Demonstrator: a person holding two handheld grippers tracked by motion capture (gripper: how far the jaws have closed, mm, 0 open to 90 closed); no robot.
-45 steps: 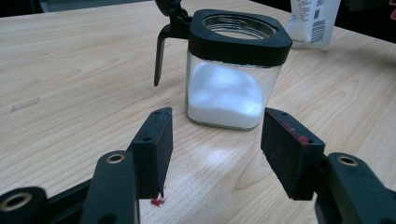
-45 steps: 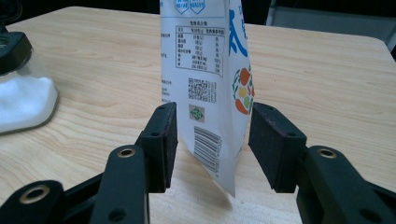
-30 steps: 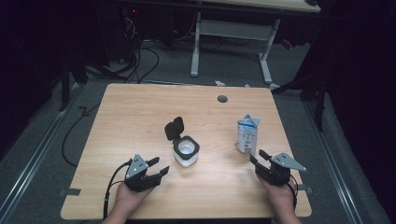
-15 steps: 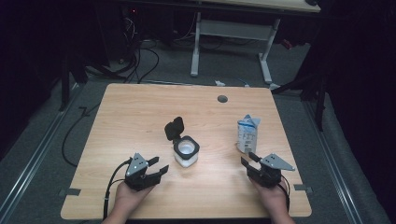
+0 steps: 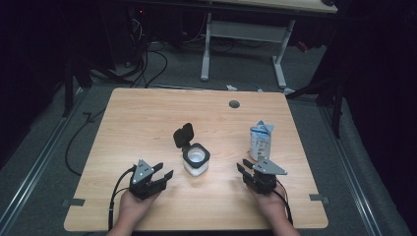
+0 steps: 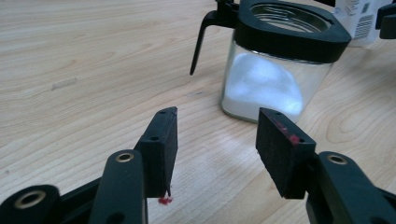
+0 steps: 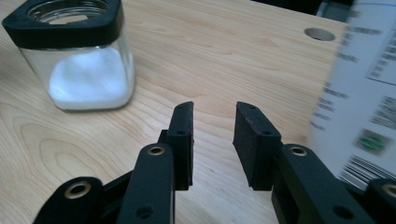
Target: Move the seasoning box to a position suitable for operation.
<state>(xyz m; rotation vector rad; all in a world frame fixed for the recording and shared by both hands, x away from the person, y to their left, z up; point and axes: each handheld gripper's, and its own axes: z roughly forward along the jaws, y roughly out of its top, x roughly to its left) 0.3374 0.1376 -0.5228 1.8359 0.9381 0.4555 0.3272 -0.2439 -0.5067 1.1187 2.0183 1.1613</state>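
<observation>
Altogether, the table point(image 5: 147, 113) carries one glass jar point(image 5: 196, 160) and one white carton point(image 5: 260, 140), with two grippers at its near edge. The jar stands near the middle, a layer of white powder in its bottom, its black lid point(image 5: 183, 135) flipped up on its hinge behind the black rim. The carton stands upright to the jar's right, well apart from it. The left gripper point(image 5: 162, 174) rests near the jar's left side; its jaws have just been closing a little yet stand wide apart, with nothing between them but bare wood. In the left gripper view the jar point(image 6: 275, 70) sits just beyond the pads point(image 6: 163, 149). The right gripper point(image 5: 244, 169) sits just in front of the carton; its jaws have just been closing and now leave a narrow gap, empty, touching nothing. In the right gripper view the carton point(image 7: 359, 112) rises close beside the right jaw, blurred.
</observation>
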